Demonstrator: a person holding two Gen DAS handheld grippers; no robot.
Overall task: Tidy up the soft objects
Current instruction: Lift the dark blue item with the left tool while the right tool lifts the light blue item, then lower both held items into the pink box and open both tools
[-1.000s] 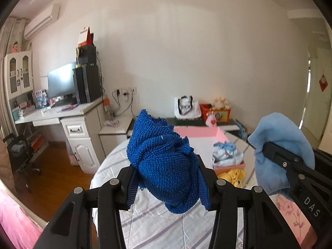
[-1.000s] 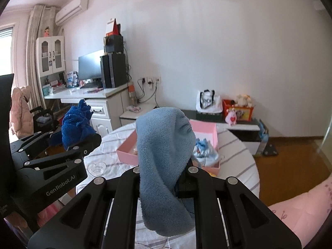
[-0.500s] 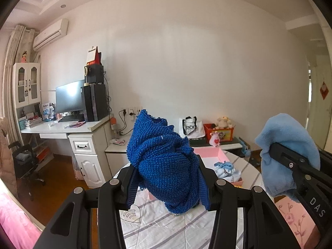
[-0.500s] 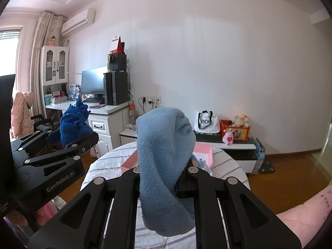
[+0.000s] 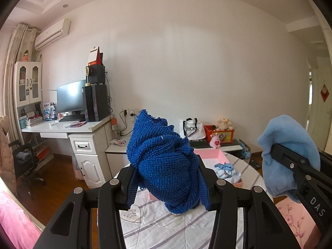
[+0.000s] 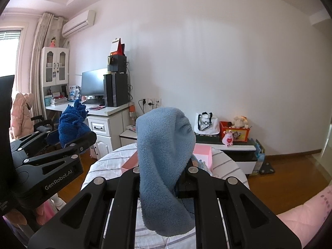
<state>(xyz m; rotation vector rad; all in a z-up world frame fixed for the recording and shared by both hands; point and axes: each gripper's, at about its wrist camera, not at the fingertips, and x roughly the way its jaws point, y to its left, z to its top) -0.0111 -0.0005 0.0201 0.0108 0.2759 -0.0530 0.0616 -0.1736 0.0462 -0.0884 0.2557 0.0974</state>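
Dark blue knit cloth (image 5: 164, 161) is pinched by the left hand-held gripper (image 5: 168, 188), light blue fleece cloth (image 6: 164, 155) by the right hand-held gripper (image 6: 159, 178), both above the worktop (image 5: 166, 228) near edge. Beyond them, small bundled cloths (image 5: 227, 171) are held in the pink box (image 5: 213, 155).

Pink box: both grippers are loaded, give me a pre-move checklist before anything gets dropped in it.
1. Left gripper grip on the dark blue knit: ok, fingers clamp it on both sides.
2. Right gripper grip on the light blue fleece cloth: ok, shut on it, ends drooping over the front.
3. Pink box in view and open: ok, it sits on the round table.
4. Free room in the box: cannot tell; a pale blue bundle already lies at its near end, and the held cloths hide much of the rest.
5. Grippers clear of each other: ok, apart, side by side.
6. Either cloth snagged on the table: cannot tell, the lowest hems hide the contact.
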